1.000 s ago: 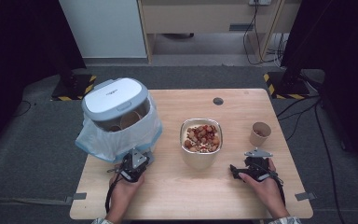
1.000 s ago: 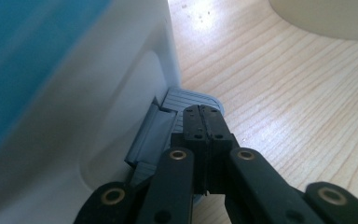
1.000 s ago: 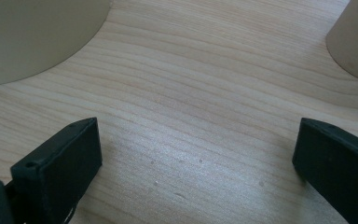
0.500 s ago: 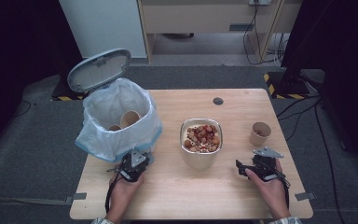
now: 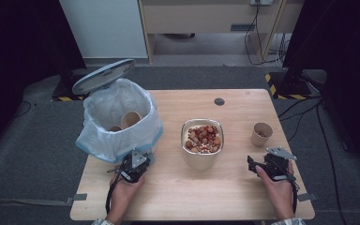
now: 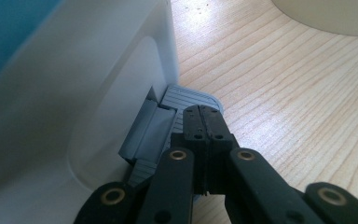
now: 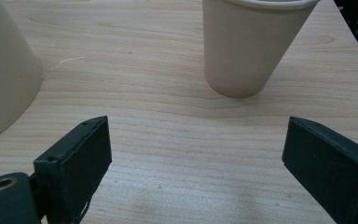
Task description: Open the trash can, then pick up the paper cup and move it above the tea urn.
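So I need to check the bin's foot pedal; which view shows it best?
The left gripper view: the grey ribbed pedal sits close up at the foot of the white bin, under the shut left gripper. In the high view that gripper hides it. The right gripper view faces a paper cup instead.

Bowl of snacks (image 5: 202,140) mid-table (image 5: 243,105).

A wooden worktop (image 5: 243,108) carries a lined bin (image 5: 117,122) with its lid up at the left, a bowl (image 5: 202,145) of snacks in the middle, and a paper cup (image 5: 261,134) at the right.
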Motion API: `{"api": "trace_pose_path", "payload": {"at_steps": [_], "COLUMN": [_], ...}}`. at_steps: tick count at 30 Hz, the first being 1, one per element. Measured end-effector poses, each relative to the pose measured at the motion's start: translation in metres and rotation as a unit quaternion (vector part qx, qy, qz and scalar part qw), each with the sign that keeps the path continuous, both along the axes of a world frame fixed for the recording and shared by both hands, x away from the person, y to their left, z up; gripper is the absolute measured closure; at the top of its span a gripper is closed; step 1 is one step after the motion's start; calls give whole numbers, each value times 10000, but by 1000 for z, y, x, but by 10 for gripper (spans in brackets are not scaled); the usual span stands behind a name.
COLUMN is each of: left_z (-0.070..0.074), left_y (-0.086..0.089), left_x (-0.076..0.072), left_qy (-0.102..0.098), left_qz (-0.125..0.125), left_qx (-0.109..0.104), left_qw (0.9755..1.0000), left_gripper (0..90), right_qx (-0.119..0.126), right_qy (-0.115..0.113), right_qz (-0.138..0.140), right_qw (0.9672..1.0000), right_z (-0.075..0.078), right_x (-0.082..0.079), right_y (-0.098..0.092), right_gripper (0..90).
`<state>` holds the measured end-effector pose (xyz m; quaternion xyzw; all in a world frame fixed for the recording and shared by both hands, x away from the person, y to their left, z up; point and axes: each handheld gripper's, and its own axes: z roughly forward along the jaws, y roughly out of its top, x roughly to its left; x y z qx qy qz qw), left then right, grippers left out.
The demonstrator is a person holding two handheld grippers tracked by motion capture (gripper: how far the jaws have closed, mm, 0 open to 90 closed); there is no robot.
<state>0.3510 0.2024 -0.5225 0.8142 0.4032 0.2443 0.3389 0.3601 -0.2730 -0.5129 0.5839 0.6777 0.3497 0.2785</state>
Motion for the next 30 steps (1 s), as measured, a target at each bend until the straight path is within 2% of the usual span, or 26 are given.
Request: {"api": "trace_pose_path", "payload": {"at_steps": [6, 8, 13, 24, 27, 30], "left_z": [0, 0, 0, 0, 0, 0], "left_y": [0, 0, -1, 0, 0, 0], "left_x": [0, 0, 0, 0, 0, 0], "left_qy": [7, 5, -7, 7, 6, 6], "left_qz": [-8, -11, -12, 1, -3, -3], "left_qx": [6, 11, 31, 0, 8, 6], "left_qw": [10000, 10000, 10000, 10000, 10000, 10000], "left_gripper": [891, 891, 891, 891, 892, 891], "right_qx": [-53, -1, 11, 121, 56, 29], "right_qy": [-13, -46, 17, -21, -135, -155], "right_qz": [8, 5, -39, -144, -148, -148], "right_qw": [10000, 10000, 10000, 9998, 9998, 9998], "right_z": [0, 1, 1, 18, 25, 26], "right_x": [3, 4, 12, 36, 43, 50], "right_y": [0, -2, -8, -21, -24, -26], "right_gripper": [61, 58, 60, 61, 63, 60]}}
